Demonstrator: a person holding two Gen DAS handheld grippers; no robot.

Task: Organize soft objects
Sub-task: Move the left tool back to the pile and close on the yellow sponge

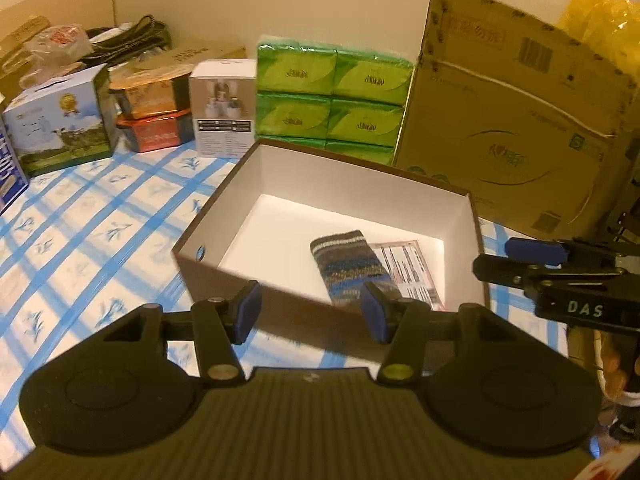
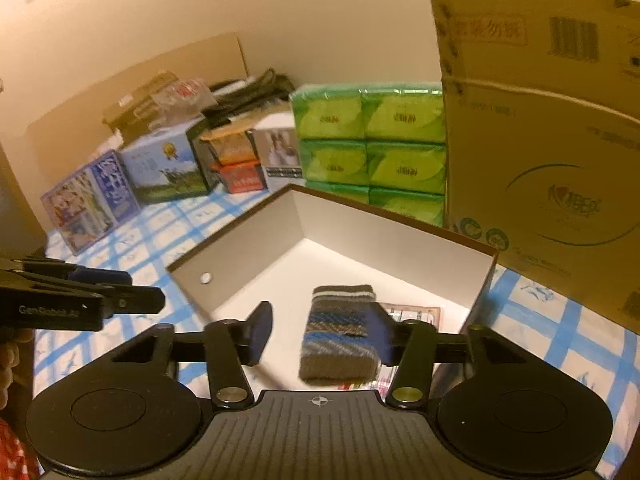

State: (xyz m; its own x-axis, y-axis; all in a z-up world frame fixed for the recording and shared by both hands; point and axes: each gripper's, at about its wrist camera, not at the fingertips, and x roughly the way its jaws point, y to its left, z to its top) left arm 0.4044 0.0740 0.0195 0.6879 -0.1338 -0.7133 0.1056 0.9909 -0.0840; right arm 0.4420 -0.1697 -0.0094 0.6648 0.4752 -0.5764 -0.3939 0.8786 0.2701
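A folded striped knit sock, brown, blue and grey, lies on the floor of an open white-lined box beside a flat printed packet. My left gripper is open and empty, hovering at the box's near wall. My right gripper is open and empty just above the sock, inside the box. The right gripper also shows at the right of the left wrist view; the left one shows at the left of the right wrist view.
The box stands on a blue-checked cloth. Behind it are stacked green tissue packs, a big cardboard carton, a white product box, tins and a blue-green carton.
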